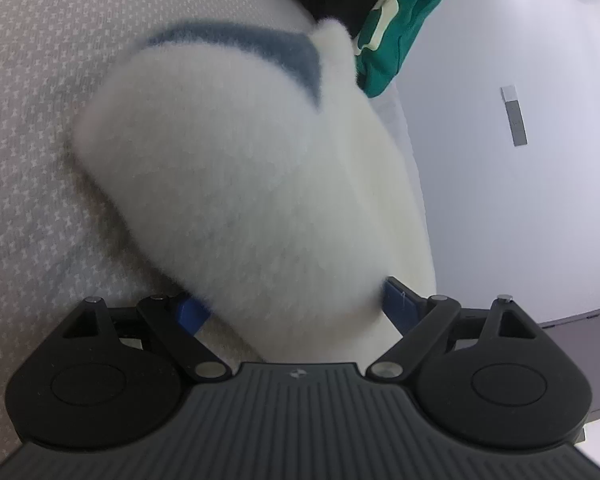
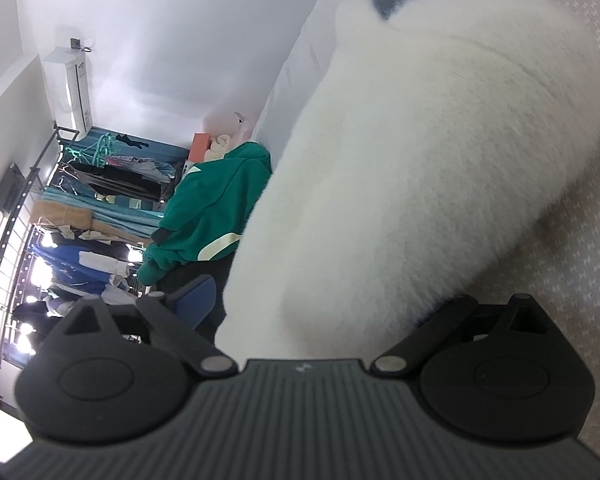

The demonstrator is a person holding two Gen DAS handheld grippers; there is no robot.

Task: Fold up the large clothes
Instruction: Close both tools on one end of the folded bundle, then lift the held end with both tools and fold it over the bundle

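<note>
Left gripper (image 1: 292, 304) jaws wide, white fluffy sweater (image 1: 252, 168) bunched between them, running toward upper frame; grip uncertain. Right gripper (image 2: 312, 312) likewise.

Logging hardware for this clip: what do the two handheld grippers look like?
The left gripper and the right gripper look alike: a ribbed dark grey body bearing a small round emblem, two round black housings, black linkage arms with silver pivot pins, and blue fingers. No hands, sleeves or cables show.
</note>
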